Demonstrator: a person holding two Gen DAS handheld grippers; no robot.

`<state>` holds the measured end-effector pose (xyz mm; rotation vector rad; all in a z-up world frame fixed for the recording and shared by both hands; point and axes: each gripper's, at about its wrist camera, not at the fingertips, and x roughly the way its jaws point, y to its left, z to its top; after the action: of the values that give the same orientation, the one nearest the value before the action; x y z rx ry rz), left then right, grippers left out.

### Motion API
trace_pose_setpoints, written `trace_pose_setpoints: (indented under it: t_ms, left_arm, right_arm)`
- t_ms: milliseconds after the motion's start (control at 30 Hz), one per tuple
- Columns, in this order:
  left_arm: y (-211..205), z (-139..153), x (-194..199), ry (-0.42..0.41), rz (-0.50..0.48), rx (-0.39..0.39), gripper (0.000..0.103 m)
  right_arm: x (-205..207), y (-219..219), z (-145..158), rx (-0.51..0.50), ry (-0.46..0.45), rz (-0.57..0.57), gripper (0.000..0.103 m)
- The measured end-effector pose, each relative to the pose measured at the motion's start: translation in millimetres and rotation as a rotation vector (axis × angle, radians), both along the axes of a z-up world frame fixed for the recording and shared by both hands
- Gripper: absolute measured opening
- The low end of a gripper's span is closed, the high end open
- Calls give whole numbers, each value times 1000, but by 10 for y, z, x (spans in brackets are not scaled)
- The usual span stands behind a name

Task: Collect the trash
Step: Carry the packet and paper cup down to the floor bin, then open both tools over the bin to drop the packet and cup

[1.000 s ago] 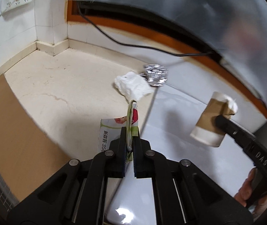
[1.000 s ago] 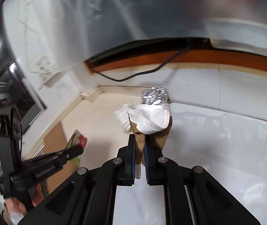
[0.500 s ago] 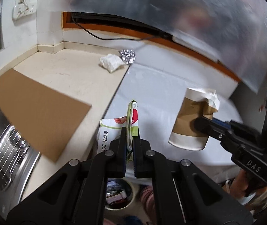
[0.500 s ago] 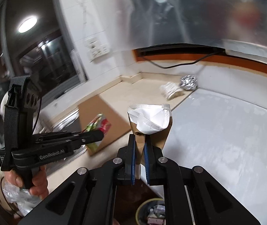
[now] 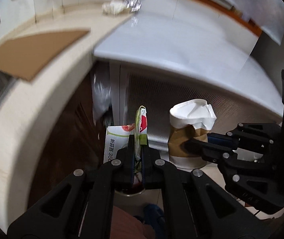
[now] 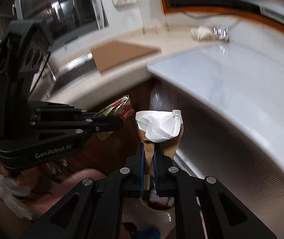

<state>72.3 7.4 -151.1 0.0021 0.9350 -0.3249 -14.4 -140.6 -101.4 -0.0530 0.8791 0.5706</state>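
Observation:
My left gripper point(image 5: 137, 139) is shut on a flattened green, white and red food wrapper point(image 5: 140, 125); it also shows in the right wrist view point(image 6: 120, 111). My right gripper point(image 6: 147, 151) is shut on a crushed paper cup with a brown sleeve point(image 6: 158, 127), seen in the left wrist view too point(image 5: 187, 131). Both are held below the counter edge, over a round trash bin point(image 6: 158, 207) mostly hidden behind the fingers. A crumpled white tissue point(image 5: 113, 7) and a foil ball point(image 5: 134, 3) lie far back on the counter.
A brown cardboard sheet point(image 5: 34, 51) lies on the beige counter point(image 5: 22, 109) beside a steel sink point(image 6: 72, 71). A white appliance top point(image 5: 181, 45) with a ribbed front is to the right. Dark cabinet doors are below the counter.
Both grippers have pulled back from the counter and dropped below its edge, carrying the wrapper and the cup. The bin now sits under the fingers.

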Motion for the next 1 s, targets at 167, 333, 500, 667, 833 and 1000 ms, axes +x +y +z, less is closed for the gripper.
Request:
trace_pose_setpoints:
  t_ms: [167,333,500,667,833,1000]
  left_arm:
    - [-30,-576,60,95,5,2,2]
    - [-74,-1127,204,191,13,8,2]
    - [-128,-1571,320,248,5,37,2]
    - [-201,-1985,477,313,0,75,2]
    - [-222,-2245,568,367,-1,97,3]
    - [-259,-2424,641,388,-15,116,3]
  right_arm:
    - [30,20,-594,-32,84,-16,7]
    - [64,-13,-1169,-46,172,-47,8]
    - [86,-70,-1719,-73,251,-77,8]
    - [148,-128,-2126,-85,307,-100,8]
    - [166,-150,-2457,-110,351,-96,8]
    - [192,-127,-2669,-123,379,-76,8]
